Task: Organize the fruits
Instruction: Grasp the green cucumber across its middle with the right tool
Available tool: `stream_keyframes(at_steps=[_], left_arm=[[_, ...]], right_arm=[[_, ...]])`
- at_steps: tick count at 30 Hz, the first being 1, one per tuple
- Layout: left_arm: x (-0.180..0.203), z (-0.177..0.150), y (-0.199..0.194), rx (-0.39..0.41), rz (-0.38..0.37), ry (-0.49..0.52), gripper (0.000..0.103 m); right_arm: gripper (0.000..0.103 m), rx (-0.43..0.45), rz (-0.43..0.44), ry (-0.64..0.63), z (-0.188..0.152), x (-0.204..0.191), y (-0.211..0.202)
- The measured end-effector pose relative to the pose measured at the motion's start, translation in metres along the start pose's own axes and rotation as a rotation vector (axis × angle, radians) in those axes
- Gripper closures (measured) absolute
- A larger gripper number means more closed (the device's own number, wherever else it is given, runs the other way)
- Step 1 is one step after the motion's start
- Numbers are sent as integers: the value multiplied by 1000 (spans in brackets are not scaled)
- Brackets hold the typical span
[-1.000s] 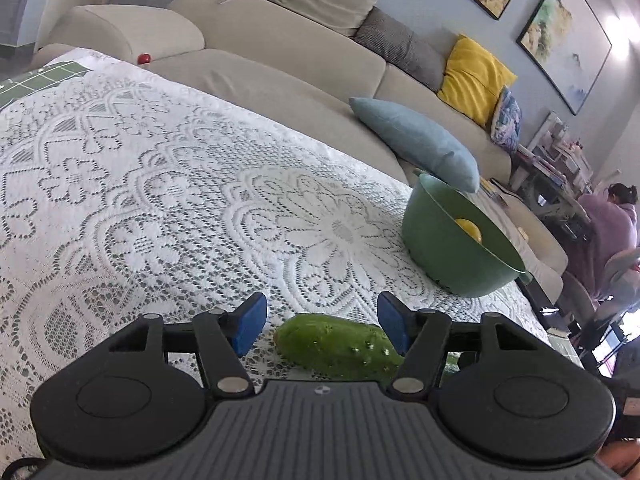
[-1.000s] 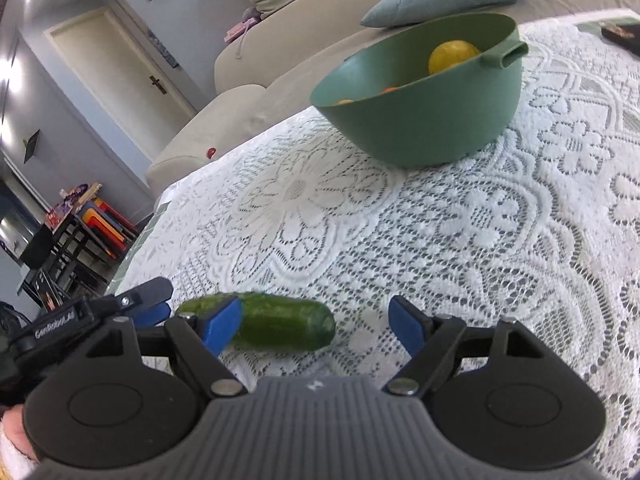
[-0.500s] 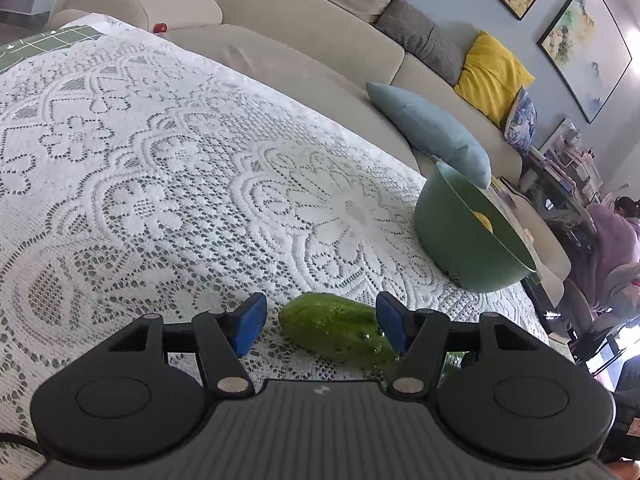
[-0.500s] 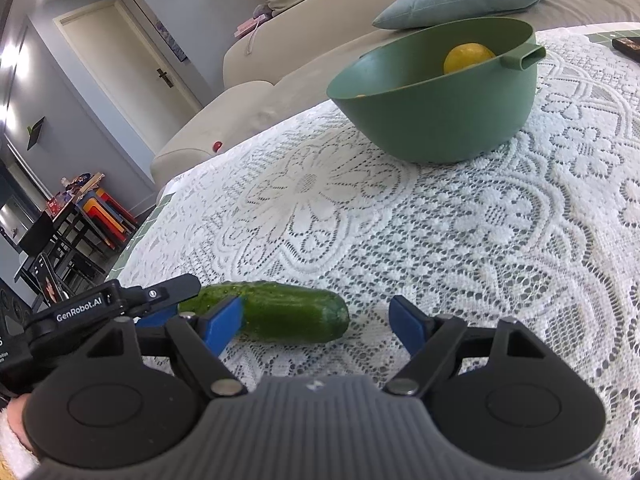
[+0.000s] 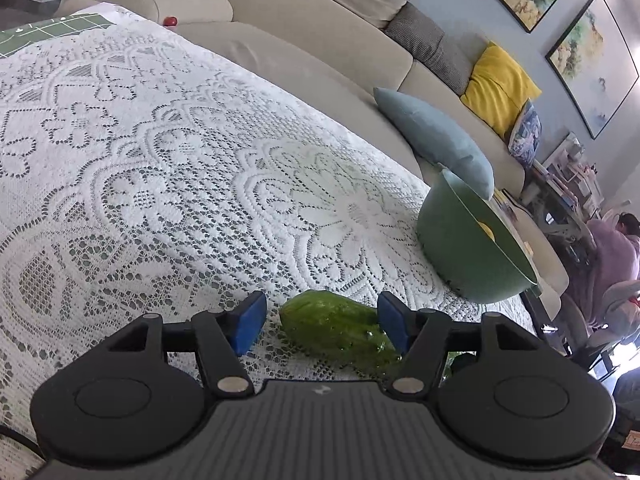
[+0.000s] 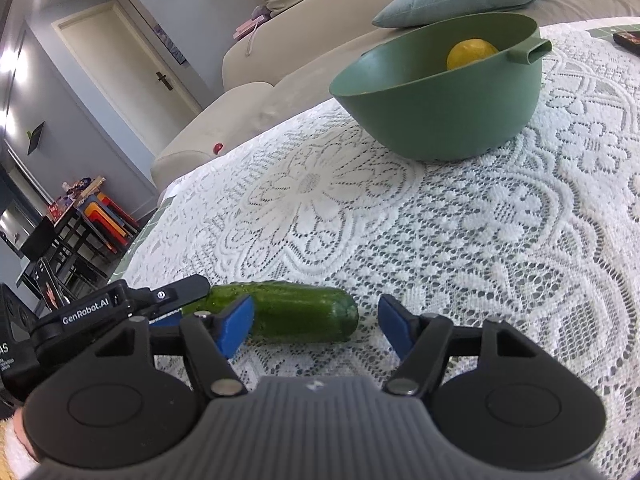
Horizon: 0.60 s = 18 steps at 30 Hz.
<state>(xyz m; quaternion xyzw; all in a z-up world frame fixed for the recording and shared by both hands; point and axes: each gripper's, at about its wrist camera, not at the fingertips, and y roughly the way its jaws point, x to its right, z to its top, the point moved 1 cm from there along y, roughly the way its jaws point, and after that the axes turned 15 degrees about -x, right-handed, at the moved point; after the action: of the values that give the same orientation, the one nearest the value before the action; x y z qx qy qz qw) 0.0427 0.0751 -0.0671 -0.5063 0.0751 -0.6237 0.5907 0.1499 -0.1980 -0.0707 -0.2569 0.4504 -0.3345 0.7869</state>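
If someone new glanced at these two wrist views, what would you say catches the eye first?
Probably the dark green cucumber lying on the white lace tablecloth, with the left gripper and the right gripper both open around it; the right one's jaws are closing. Next comes the green bowl farther back on the table, a yellow lemon inside it.

Place: a home living room, as I see it.
Upper frame: beige sofa (image 5: pixel 304 36), cushions, framed paintings (image 5: pixel 592 60).
Below me: lace tablecloth (image 5: pixel 160 184).
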Motion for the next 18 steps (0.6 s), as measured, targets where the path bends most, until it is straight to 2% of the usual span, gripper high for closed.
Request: stream_keyframes(at_steps=[2,4,7,10,18], left_arm=[[1,0,1,7,4,-1,29],[2,1,1,6,1,-9,34],[3,3,3,-14,-26,-10,35],[5,2,4,-14,-18,0,35],[-2,5,7,5,-42,-69,34]], right_arm=[[37,-2,-4,-8,1,-3,3],[45,-6,4,-4,2,-4,6],[46,-2,5,12,6,-4,8],[47,-1,16,39,9,0,10],[47,2,28,64,11,4,9]])
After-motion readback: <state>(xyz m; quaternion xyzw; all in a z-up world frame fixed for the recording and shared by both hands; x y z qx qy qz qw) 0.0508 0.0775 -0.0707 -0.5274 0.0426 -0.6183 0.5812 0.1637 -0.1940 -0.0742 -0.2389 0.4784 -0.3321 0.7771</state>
